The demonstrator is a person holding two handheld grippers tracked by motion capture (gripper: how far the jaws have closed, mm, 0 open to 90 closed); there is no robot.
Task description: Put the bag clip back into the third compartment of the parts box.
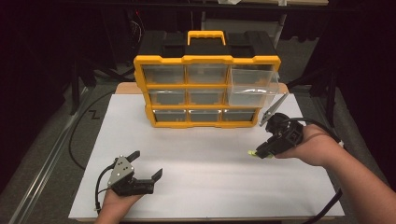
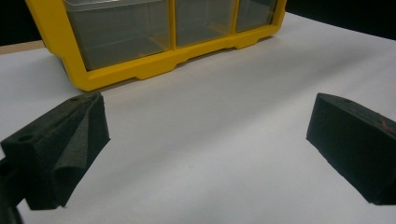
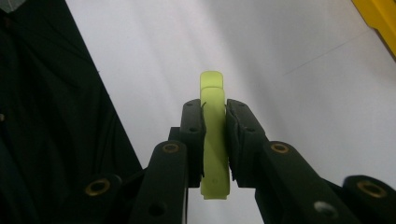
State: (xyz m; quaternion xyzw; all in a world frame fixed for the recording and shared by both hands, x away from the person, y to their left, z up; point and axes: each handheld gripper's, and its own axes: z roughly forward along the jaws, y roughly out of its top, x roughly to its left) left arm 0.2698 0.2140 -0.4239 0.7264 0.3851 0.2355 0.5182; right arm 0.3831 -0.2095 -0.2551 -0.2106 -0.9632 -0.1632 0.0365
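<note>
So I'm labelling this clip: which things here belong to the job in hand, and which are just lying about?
In the job:
- yellow-green piece, clamped in the right gripper
- yellow drawer organizer, with its top right drawer pulled out
- left gripper, open and empty over the white table

Lying about:
- black cables on the floor

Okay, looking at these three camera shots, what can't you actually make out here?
- What the yellow-green piece is: in the right gripper view the right gripper covers its middle; in the high view it is too small.
- Contents of the organizer: the high view's drawers are too hazy and small.
- The organizer's upper rows: cut off by the left gripper view's top edge.
</note>
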